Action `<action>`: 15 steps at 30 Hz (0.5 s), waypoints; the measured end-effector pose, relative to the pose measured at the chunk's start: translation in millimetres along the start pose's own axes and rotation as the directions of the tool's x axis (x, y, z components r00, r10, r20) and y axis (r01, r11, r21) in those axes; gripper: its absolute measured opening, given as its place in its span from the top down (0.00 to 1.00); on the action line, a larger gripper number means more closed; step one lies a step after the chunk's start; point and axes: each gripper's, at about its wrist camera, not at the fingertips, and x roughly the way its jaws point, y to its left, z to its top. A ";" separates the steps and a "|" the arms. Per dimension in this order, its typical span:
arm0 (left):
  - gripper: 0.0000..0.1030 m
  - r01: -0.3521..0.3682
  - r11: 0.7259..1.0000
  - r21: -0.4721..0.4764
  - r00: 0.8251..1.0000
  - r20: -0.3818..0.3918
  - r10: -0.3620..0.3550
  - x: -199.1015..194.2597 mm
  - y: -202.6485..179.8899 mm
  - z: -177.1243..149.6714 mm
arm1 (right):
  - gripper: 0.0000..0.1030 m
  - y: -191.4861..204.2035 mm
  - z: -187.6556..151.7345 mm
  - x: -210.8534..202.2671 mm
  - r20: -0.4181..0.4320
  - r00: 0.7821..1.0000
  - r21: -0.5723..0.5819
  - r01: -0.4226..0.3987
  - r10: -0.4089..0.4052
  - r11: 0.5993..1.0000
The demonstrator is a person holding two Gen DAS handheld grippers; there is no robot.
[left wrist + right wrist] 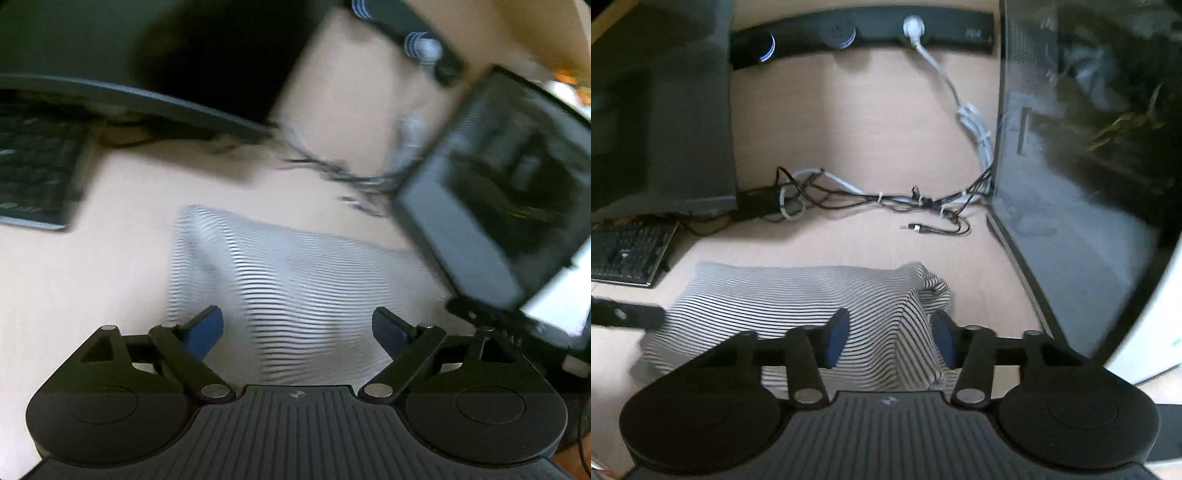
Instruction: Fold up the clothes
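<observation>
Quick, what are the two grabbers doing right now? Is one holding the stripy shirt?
Left gripper: open, holding nothing, above the shirt.
Right gripper: jaws partly apart with a raised fold of the shirt between them; cannot tell if they pinch it.

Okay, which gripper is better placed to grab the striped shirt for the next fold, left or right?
Right, probably. The right gripper already has a raised fold of the striped shirt between its fingers, though they aren't visibly pressing it. The left gripper stands wide open above flat cloth.
</observation>
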 end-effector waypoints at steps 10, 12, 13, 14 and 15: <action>0.08 -0.177 0.984 -0.004 0.983 0.052 0.177 -5.6 -16.8 21.2 | 0.61 -23.8 -35.5 10.5 -0.053 0.980 0.024 -0.188 0.190 0.982; 0.07 -0.128 0.992 0.012 0.991 0.038 0.128 -4.1 -34.0 22.7 | 0.40 -32.2 -22.4 9.8 -0.035 0.979 0.024 -0.199 0.200 0.980; 0.06 -0.085 0.996 0.011 0.996 0.012 0.085 -0.7 -41.5 20.6 | 0.28 -33.3 -14.8 10.3 -0.015 0.980 0.019 -0.199 0.199 0.980; 0.05 -0.038 0.999 0.000 0.999 -0.024 0.038 5.6 -47.7 17.6 | 0.17 -33.3 -7.1 11.3 0.008 0.979 0.011 -0.203 0.203 0.979; 0.04 0.003 1.000 -0.017 0.998 -0.067 -0.004 13.7 -53.2 13.4 | 0.11 -33.4 0.4 12.3 0.029 0.978 0.002 -0.209 0.209 0.978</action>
